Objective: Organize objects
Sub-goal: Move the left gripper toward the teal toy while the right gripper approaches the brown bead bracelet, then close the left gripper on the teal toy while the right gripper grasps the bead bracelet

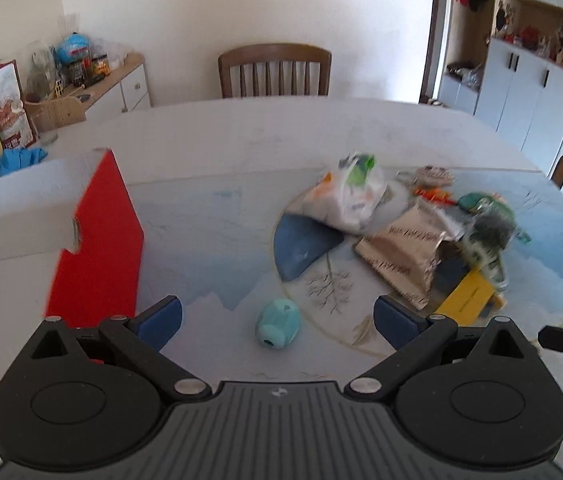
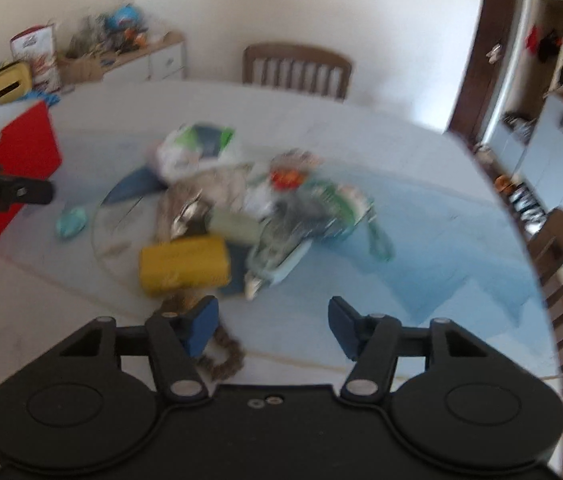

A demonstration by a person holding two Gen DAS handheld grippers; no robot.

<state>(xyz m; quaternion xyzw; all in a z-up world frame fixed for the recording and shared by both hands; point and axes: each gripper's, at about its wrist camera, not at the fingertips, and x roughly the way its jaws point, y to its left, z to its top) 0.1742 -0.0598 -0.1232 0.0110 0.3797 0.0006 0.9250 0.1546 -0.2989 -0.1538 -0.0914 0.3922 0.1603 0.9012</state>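
table [image 1: 241, 140]: cluttered pile | chair [image 1: 274, 70] behind | left gripper [image 1: 277, 320] wide | right gripper [image 2: 273, 326] half-wide, empty

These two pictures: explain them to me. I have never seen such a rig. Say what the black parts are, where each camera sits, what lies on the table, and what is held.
A person holds a hand-held gripper in each hand, with a fisheye camera on each looking along its blue-padded fingers. One view shows the left hand-held gripper, the other the right hand-held gripper. Both are open and hold nothing. On the table stand a red and white box, a small teal object and a blurred pile including a yellow box.
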